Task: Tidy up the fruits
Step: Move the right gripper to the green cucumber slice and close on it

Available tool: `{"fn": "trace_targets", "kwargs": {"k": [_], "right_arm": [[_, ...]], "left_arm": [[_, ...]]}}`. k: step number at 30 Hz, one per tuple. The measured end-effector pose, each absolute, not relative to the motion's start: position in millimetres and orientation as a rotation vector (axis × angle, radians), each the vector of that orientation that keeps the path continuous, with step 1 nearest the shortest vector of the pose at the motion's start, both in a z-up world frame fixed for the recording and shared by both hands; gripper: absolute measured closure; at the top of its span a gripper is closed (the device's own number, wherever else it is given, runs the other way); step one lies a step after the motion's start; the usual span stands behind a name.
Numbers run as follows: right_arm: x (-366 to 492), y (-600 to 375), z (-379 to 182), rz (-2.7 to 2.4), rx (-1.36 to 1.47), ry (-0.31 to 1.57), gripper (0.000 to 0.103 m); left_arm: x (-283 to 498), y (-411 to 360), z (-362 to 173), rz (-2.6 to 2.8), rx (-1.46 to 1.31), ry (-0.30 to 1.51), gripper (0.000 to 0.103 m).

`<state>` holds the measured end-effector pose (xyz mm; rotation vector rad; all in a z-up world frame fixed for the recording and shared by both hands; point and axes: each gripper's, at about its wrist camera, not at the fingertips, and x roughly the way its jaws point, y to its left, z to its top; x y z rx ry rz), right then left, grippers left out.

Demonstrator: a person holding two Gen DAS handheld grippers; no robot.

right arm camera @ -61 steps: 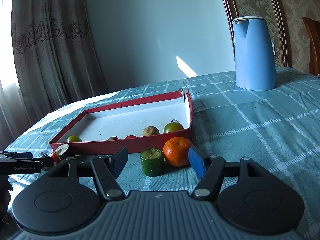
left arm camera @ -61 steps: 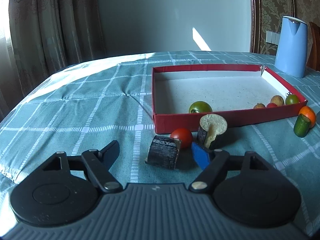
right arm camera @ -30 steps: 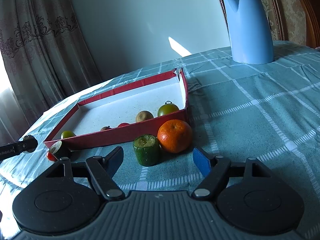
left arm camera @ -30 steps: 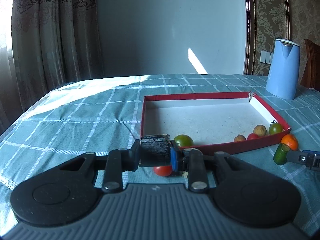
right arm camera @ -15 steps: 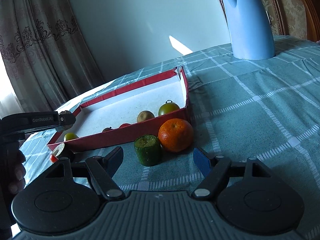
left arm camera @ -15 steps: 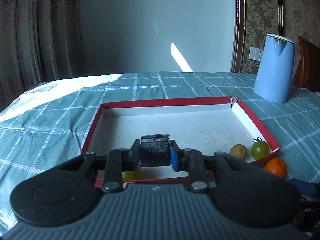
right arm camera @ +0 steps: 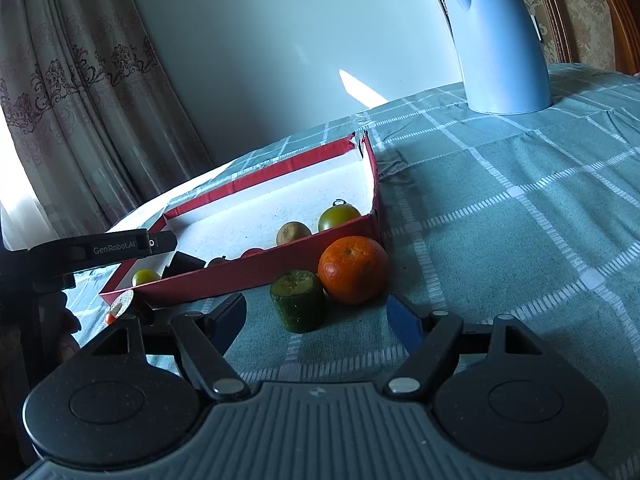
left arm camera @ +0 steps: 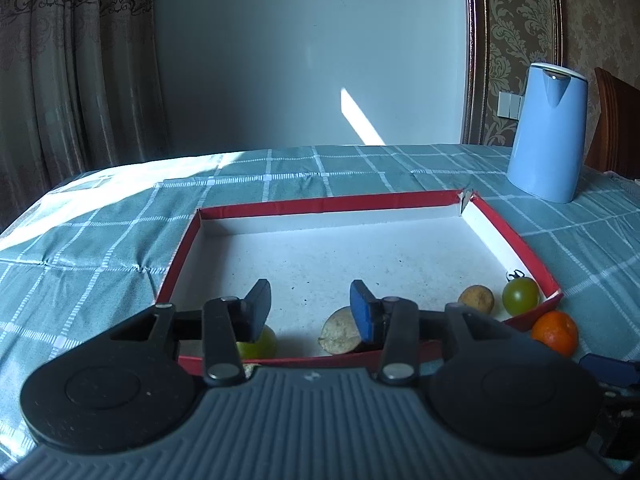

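- The dark cut chunk (left arm camera: 343,336) I'm working with lies inside the red tray (left arm camera: 516,240), against its near wall, pale cut face turned toward my left camera, dark rind mostly hidden behind the blue pad; from the right camera it shows as a dark block (right arm camera: 182,263) just over the tray's front wall.
- My left gripper (left arm camera: 308,308) hangs over the tray's near edge with jaws spread and nothing between them; the chunk sits below, beside the right finger.
- A small green fruit (left arm camera: 258,342) sits just left of the chunk, partly behind the left finger.
- At the tray's right near corner I see a tan round fruit (left arm camera: 476,299) and a green tomato (left arm camera: 521,294) with its stem on, close beside each other.
- From the right camera, something small and red (right arm camera: 251,253) lies in the tray between the chunk and the tan fruit; I cannot tell what it is.
- Outside the tray, on the checked cloth of the worktop (right arm camera: 520,216), an orange (right arm camera: 353,269) touches a green cut cylinder (right arm camera: 298,299) with a pale top.
- My right gripper (right arm camera: 316,320) is spread wide and holds nothing; the cylinder and orange lie just ahead of its fingertips.
- Off the tray's left near corner lie another pale-faced cut piece (right arm camera: 122,301) and a small red tomato (right arm camera: 111,317).
- A blue kettle (right arm camera: 500,40) stands well behind on the right.
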<state>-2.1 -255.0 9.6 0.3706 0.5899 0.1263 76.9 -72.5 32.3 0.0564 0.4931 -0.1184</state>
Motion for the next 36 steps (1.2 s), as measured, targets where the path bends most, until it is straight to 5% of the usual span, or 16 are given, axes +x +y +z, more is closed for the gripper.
{"fn": "trace_targets", "kwargs": {"k": [8,19,24,27,36], "right_arm": [[-2.6,-255.1,9.5,0.125,0.373,0.587,0.026],[-13.7,-239.7,17.2,0.183,0.276,0.57,0.026],[-11.0,-217.8,21.9,0.228,0.129,0.583,0.026],[-0.4,-213.1,19.1,0.232,0.102,0.63,0.036],[15.1,-206.5,14.5,0.185,0.096,0.663,0.041]], "left_arm": [[33.2,-29.3,39.3,-0.026,0.024,0.421,0.031],[24.0,33.5,6.2,0.066,-0.088,0.524,0.028],[23.1,33.9,3.5,0.044,-0.092,0.52,0.02],[21.1,33.0,3.5,0.03,-0.091,0.501,0.015],[22.5,35.5,2.3,0.005,-0.119,0.513,0.014]]}}
